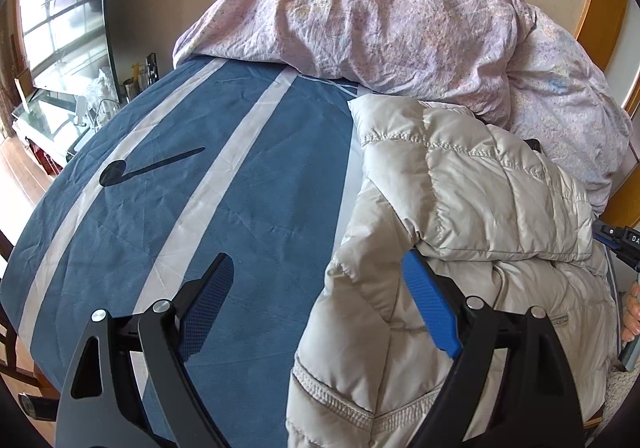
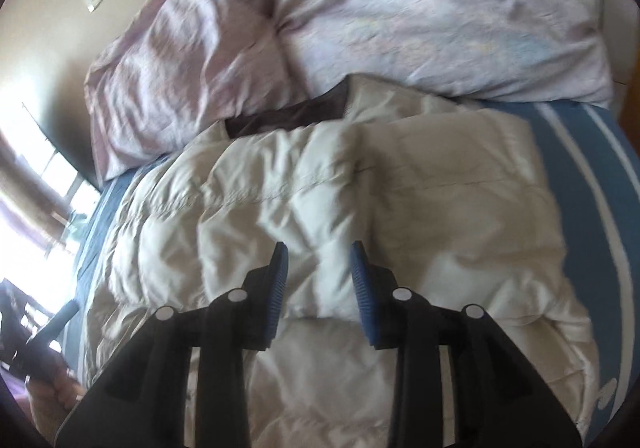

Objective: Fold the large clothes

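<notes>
A cream quilted puffer jacket (image 1: 472, 208) lies on the blue striped bed, partly folded, one sleeve laid across its body. In the right wrist view the jacket (image 2: 320, 184) fills the middle, its dark lining showing at the collar. My left gripper (image 1: 316, 268) is wide open and empty above the jacket's left edge; its right finger (image 1: 428, 300) hangs over the jacket. My right gripper (image 2: 318, 252) is open and empty just above the jacket's body. The right gripper also shows at the left wrist view's right edge (image 1: 624, 244).
A crumpled pink floral duvet (image 1: 380, 8) is piled at the head of the bed, just beyond the jacket. The blue sheet with white stripes (image 1: 168, 188) stretches left. A window and a cluttered shelf (image 1: 80, 104) stand beyond the bed's left edge.
</notes>
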`<state>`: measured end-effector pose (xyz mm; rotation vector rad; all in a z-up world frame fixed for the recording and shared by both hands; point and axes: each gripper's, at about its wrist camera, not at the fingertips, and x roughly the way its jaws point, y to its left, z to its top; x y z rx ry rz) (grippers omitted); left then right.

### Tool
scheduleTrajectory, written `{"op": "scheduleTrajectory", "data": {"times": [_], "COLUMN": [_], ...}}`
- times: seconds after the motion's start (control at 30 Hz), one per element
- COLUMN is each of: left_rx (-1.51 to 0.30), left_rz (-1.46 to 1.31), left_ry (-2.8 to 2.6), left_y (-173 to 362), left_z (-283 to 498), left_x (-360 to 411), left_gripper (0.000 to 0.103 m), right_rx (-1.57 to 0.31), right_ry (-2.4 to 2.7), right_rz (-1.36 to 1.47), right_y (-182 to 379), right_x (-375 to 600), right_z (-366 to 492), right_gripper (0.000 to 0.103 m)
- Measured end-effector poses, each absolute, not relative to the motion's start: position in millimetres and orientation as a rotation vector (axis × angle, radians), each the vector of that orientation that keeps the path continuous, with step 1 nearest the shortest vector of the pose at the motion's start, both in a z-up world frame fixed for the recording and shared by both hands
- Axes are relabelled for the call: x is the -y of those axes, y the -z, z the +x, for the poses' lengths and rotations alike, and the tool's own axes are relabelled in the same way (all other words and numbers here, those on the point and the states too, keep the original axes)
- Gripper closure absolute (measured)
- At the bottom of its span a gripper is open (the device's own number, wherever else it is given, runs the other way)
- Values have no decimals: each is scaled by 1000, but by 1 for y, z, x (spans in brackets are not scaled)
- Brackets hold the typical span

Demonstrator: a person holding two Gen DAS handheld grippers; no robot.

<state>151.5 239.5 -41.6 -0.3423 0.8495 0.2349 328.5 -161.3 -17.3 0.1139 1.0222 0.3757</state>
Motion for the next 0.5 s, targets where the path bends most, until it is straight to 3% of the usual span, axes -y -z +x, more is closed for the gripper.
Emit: {"op": "scheduleTrajectory", "data": {"times": [0.2, 0.4, 0.47, 0.5], "left_rx": [-860, -878, -883, -885], "left_rz": [-334, -351, -347, -346], "left_ry": [-217, -184, -169, -162], "left_y": [45, 49, 48, 47], "left_z": [151, 145, 140, 137], "left_x": [-235, -238, -239, -240], "left_gripper": [16, 16, 16, 16], "right_rx": [-1192, -1261, -1270, -1260], "right_ry": [-326, -354, -380, -410], "right_rz": [110, 216, 254, 288], "right_y": [62, 64, 57, 47], "right_x": [155, 167, 176, 186], "right_z": [353, 363, 357, 350], "right_gripper": [76, 76, 71, 60]}}
